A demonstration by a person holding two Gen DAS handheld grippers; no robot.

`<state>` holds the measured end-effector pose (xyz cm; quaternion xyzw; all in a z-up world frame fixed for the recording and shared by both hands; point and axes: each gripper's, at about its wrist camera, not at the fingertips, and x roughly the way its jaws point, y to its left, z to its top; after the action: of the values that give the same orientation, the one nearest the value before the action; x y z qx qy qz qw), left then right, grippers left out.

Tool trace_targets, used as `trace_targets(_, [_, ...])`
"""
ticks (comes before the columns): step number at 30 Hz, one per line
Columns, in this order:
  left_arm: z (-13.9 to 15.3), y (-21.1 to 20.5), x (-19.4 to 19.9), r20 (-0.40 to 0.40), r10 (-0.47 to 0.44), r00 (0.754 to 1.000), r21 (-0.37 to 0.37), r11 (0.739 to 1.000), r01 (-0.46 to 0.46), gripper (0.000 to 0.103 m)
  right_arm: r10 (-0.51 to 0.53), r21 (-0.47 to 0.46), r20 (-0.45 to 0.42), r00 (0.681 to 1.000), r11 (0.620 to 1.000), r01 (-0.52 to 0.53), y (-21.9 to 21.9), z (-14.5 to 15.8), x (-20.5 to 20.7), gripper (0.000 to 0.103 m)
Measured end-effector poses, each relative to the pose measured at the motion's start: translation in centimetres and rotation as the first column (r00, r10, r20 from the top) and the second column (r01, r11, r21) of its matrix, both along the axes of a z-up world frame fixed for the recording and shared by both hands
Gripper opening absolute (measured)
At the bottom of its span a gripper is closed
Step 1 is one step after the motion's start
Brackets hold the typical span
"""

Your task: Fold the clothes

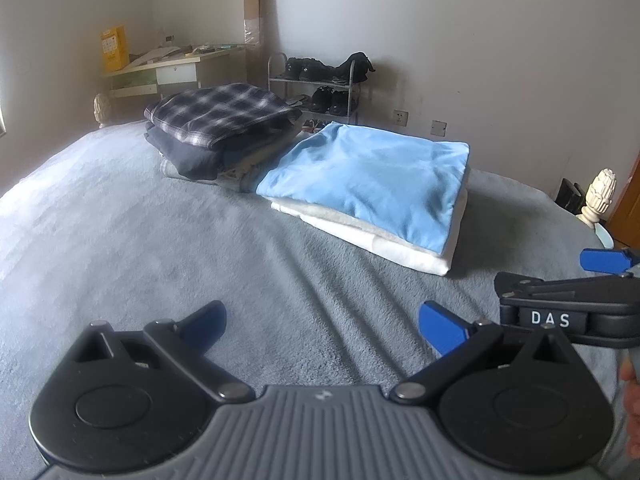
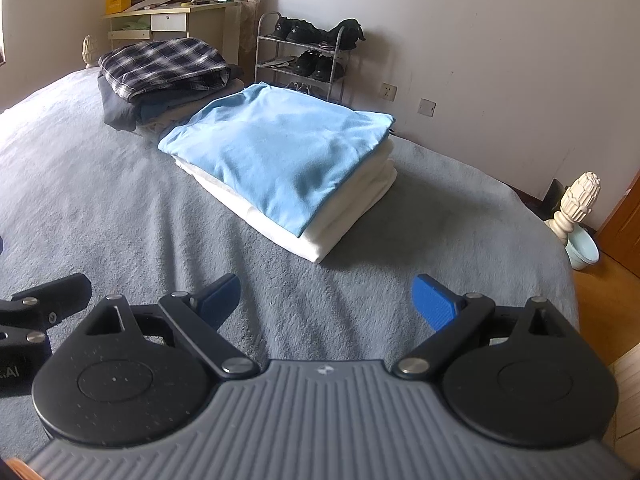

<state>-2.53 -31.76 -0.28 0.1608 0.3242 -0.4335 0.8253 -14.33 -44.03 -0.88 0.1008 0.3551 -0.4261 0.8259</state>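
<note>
Both grippers are hovering side by side over bare grey bedspread (image 1: 168, 240), each with its jaws spread wide and gripping nothing. The left gripper (image 1: 322, 322) is pointing toward 12 o'clock, and the right gripper (image 2: 326, 300) is sitting just beside it at 3 o'clock, probably parked there because nothing is in hand.

The clothes are lying well ahead of both. A folded light blue garment (image 2: 280, 148) is resting squarely on 2 or more folded white pieces (image 2: 352, 200) at about 1 o'clock in the left view, edges roughly aligned so the stack is staying tidy. Touching it at 11 o'clock is a looser pile: a dark plaid shirt (image 1: 224, 112) is topping navy and grey garments (image 1: 192, 156), apparently waiting their turn.

Beyond the bed, a shoe rack (image 2: 308, 56) is standing against the wall at 12 o'clock, and a desk (image 2: 172, 20) is sitting at 11 o'clock.

Judging from this, 1 stack looks finished and the open grey area in front is likely being kept free as a folding surface for the next piece.
</note>
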Motion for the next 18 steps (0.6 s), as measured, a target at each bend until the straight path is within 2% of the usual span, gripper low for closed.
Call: trace_targets(18, [-0.06, -0.02, 0.15, -0.002, 0.011, 1.000, 0.011, 1.000, -0.011, 0.103, -0.003, 0.007, -0.003, 1.000, 1.000, 0.003, 0.01, -0.06, -0.11, 0.093])
